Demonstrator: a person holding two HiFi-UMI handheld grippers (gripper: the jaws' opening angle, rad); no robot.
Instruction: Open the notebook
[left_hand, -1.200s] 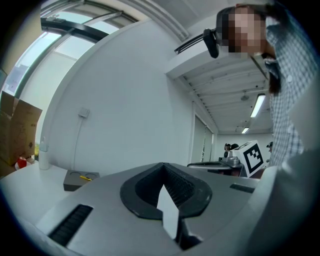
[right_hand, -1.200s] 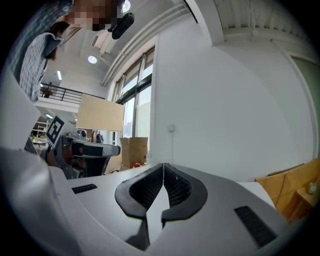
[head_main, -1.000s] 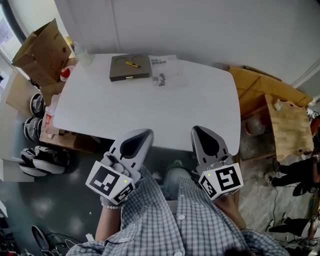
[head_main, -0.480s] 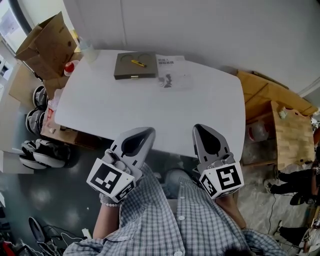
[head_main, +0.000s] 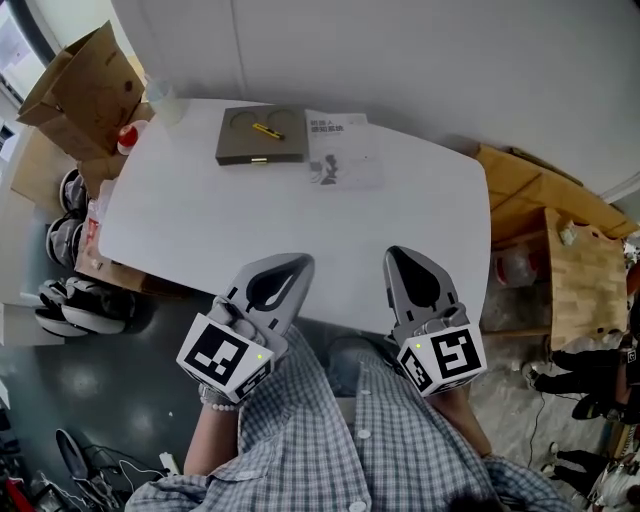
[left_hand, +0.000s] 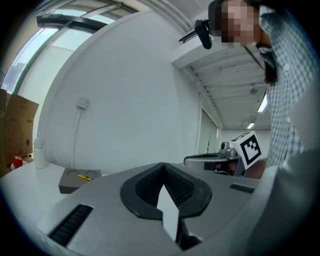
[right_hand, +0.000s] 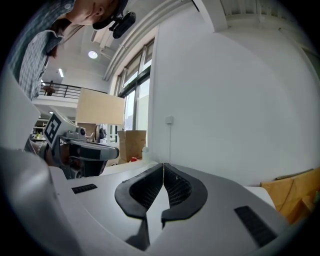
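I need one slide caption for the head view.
With left gripper and right gripper shut at the near edge of the white table, the closed notebook lies far across.

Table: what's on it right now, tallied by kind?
Notebook: 1
Yellow pen-like item: 1
Printed sheet: 1
Bottle: 1
Total: 4
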